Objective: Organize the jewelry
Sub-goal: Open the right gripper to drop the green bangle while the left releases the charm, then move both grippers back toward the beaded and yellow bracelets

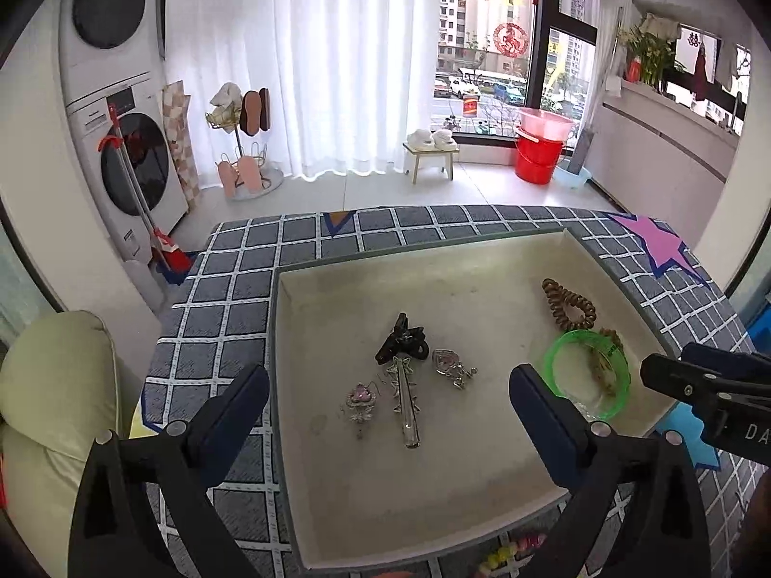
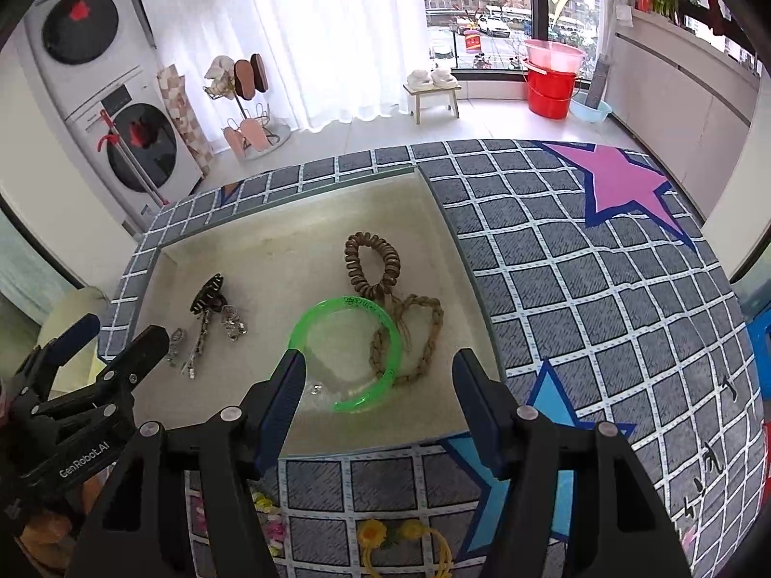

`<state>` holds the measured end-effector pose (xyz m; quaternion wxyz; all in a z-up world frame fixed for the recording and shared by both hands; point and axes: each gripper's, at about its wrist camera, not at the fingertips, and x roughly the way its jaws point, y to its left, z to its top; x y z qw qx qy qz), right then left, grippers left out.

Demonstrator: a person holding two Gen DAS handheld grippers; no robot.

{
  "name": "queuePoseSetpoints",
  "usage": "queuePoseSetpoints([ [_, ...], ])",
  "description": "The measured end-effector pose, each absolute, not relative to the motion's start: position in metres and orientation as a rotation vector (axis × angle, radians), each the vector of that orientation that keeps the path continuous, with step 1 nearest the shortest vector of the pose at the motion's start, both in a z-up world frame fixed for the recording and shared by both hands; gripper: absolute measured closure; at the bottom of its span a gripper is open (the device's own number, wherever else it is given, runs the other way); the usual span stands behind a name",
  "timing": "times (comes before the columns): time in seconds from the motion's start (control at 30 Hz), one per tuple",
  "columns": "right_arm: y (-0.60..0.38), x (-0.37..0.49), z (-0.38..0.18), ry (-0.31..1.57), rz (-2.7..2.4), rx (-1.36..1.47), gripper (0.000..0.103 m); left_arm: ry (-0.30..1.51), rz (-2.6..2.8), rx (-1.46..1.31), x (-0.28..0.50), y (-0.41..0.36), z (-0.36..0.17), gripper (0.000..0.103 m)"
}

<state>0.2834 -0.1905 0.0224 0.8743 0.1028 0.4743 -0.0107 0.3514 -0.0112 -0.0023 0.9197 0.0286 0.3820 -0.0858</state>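
Observation:
A shallow cream tray (image 1: pixel 308 481) (image 2: pixel 270 221) lies on the checked mat. In it are a black claw clip (image 1: pixel 402 339) (image 2: pixel 207 295), a silver star hairpin (image 1: pixel 406 400) (image 2: pixel 200 337), two pink heart earrings (image 1: pixel 359 402) (image 1: pixel 450 366), a green bangle (image 1: pixel 585 373) (image 2: pixel 344 354), a brown coil hair tie (image 1: pixel 568 306) (image 2: pixel 371 262) and a braided band (image 2: pixel 409 339). My left gripper (image 1: pixel 388 409) is open above the earrings and hairpin. My right gripper (image 2: pixel 378 400) is open above the near side of the green bangle.
Yellow and pink flower hair ties (image 2: pixel 385 534) lie on the mat in front of the tray. The mat (image 2: pixel 602 289) has pink and blue star patches. A cream cushion (image 1: pixel 48 409) is to the left. The table's far edge drops to the tiled floor.

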Motion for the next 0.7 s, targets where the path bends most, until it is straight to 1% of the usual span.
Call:
queuePoseSetpoints([
  [0.03, -0.19, 0.282, 0.023, 0.988, -0.019, 0.213, 0.036, 0.789, -0.174, 0.056, 0.35, -0.011, -0.001, 0.0],
  [0.07, -0.189, 0.28, 0.025, 0.985, -0.013, 0.212, 0.033, 0.792, -0.171, 0.053, 0.349, -0.009, -0.001, 0.0],
  [0.1, -0.188, 0.278, 0.027, 0.978, -0.006, 0.214, 0.027, 0.793, -0.169, 0.053, 0.347, -0.008, -0.001, 0.0],
  [0.17, -0.186, 0.273, 0.031, 0.96, 0.006, 0.222, 0.023, 0.791, -0.166, 0.052, 0.341, -0.006, 0.0, 0.0],
  [0.27, -0.184, 0.266, 0.035, 0.949, 0.011, 0.23, 0.023, 0.788, -0.163, 0.05, 0.333, -0.003, 0.002, 0.0],
  [0.33, -0.184, 0.262, 0.036, 0.95, 0.019, 0.241, 0.02, 0.787, -0.164, 0.045, 0.329, -0.001, 0.004, 0.0],
  [0.47, -0.182, 0.252, 0.038, 0.954, 0.033, 0.262, 0.019, 0.794, -0.196, 0.04, 0.316, 0.001, 0.008, 0.0],
  [0.5, -0.181, 0.249, 0.038, 0.953, 0.034, 0.263, 0.017, 0.795, -0.196, 0.044, 0.313, 0.002, 0.008, 0.0],
  [0.67, -0.178, 0.232, 0.04, 0.945, 0.041, 0.248, 0.016, 0.812, -0.186, 0.069, 0.291, 0.005, 0.007, 0.0],
  [0.7, -0.178, 0.229, 0.041, 0.939, 0.04, 0.242, 0.015, 0.812, -0.185, 0.071, 0.286, 0.006, 0.007, 0.0],
])
